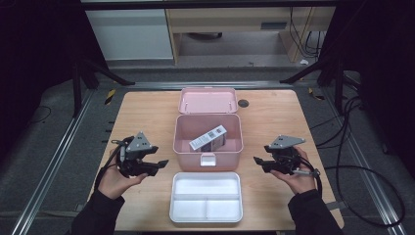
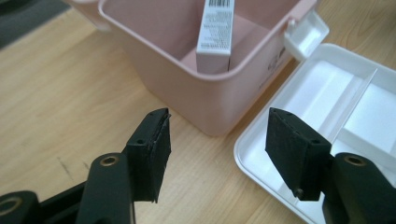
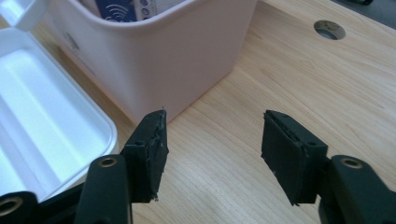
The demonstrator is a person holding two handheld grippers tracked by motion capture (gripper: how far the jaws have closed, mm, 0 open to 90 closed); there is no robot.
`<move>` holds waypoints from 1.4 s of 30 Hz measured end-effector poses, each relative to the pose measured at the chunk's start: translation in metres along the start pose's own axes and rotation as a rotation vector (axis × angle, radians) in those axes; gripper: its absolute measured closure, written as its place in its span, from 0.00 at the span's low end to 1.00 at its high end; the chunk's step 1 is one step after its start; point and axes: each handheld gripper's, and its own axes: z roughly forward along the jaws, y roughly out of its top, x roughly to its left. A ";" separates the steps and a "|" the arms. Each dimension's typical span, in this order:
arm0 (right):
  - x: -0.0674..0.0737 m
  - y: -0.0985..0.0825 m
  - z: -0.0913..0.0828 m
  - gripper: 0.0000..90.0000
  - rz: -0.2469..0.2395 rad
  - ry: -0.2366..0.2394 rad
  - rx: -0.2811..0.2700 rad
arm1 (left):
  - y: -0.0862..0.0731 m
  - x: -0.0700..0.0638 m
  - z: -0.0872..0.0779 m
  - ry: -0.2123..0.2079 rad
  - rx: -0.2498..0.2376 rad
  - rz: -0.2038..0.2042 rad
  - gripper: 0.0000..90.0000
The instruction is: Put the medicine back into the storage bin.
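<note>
A pink box (image 1: 186, 157) stands open at the table's middle, its lid (image 1: 208, 100) tipped back behind it. Inside leans a white carton (image 1: 208, 138) with a barcode; the left gripper view has the carton (image 2: 215, 32) upright against the box wall (image 2: 187, 88). A white divided tray (image 1: 205, 175) lies in front of the box. My left gripper (image 1: 159, 165) hovers left of the tray, jaws open and empty (image 2: 217, 140), aimed at the box corner. My right gripper (image 1: 258, 164) is held right of the box, open and empty (image 3: 212, 140) over bare wood.
The box's white latch (image 2: 306, 35) hangs over the tray (image 2: 322, 88). A round cable hole (image 1: 243, 103) sits in the table behind the box on the right. Cables trail on the floor at the right. Bare wood lies on both sides of the box.
</note>
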 end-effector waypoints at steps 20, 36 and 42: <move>0.040 0.006 0.007 0.53 -0.138 0.186 0.054 | -0.022 -0.026 0.047 -0.153 0.104 0.101 0.46; 0.083 0.005 0.026 0.60 -0.286 0.337 0.155 | -0.034 -0.048 0.072 -0.247 0.242 0.213 0.55; 0.093 0.002 0.034 0.62 -0.328 0.370 0.210 | -0.035 -0.052 0.075 -0.255 0.271 0.245 0.58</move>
